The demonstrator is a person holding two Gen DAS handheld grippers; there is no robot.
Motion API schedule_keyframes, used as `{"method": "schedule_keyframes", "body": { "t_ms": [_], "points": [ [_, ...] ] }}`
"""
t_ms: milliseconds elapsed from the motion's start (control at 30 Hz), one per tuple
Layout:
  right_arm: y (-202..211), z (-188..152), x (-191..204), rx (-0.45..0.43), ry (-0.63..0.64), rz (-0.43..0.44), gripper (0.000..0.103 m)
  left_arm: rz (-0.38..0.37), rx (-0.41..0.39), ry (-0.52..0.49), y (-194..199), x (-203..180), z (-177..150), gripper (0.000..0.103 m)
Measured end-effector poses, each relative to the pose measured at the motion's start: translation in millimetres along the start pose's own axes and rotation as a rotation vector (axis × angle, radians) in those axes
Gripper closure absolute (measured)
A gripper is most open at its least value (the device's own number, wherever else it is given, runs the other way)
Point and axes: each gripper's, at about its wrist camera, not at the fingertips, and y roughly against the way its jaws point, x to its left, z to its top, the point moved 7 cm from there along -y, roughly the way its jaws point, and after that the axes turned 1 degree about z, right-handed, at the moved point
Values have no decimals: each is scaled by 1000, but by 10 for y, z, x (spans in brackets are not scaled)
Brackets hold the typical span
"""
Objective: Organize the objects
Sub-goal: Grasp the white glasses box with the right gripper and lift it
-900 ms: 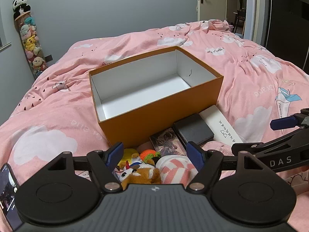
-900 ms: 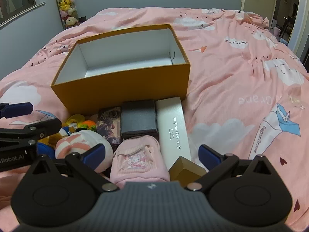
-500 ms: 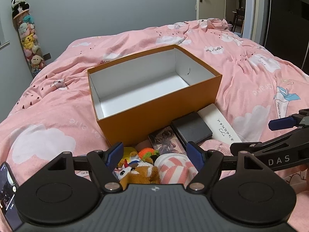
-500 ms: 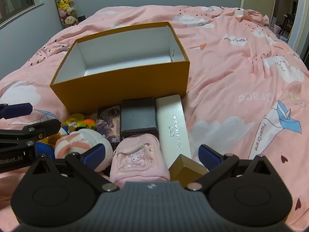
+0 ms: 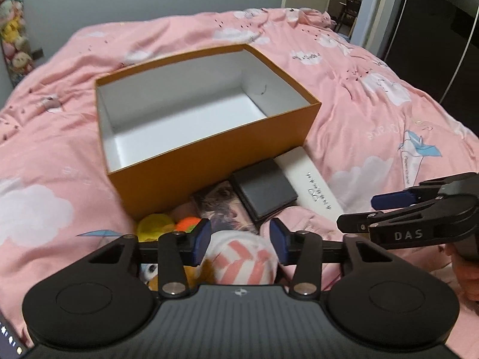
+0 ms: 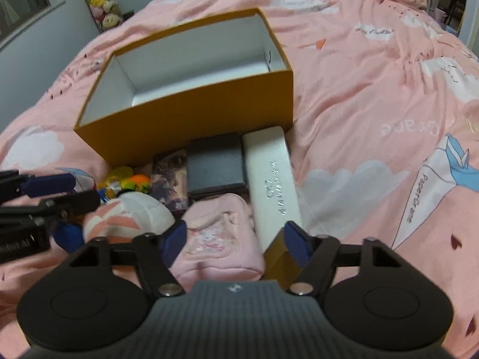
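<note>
You narrowed both tools over the pile before the orange box (image 5: 209,161): left tool (image 5: 239,240) around the striped plush (image 5: 242,261), right tool (image 6: 235,239) around the pink pouch (image 6: 218,239); nothing gripped yet.

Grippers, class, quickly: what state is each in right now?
Left gripper: open, around the striped plush, not gripping.
Right gripper: open, over the pink pouch.

Both claws have narrowed and dropped: the left claw (image 5: 239,243) now straddles the striped plush (image 5: 244,261), the right claw (image 6: 235,240) the pink pouch (image 6: 221,242).
</note>
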Motion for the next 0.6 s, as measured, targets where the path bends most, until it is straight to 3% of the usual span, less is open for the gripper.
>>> {"method": "schedule_keyframes", "body": {
  "t_ms": [200,600],
  "points": [
    [-224,133,-246,62,43,-25,47,-66,54,2,-288,-94,173,57],
    [-963,382,-371,181,59,-22,43,-54,133,-29,-839,-248,284,56]
  ]
}}
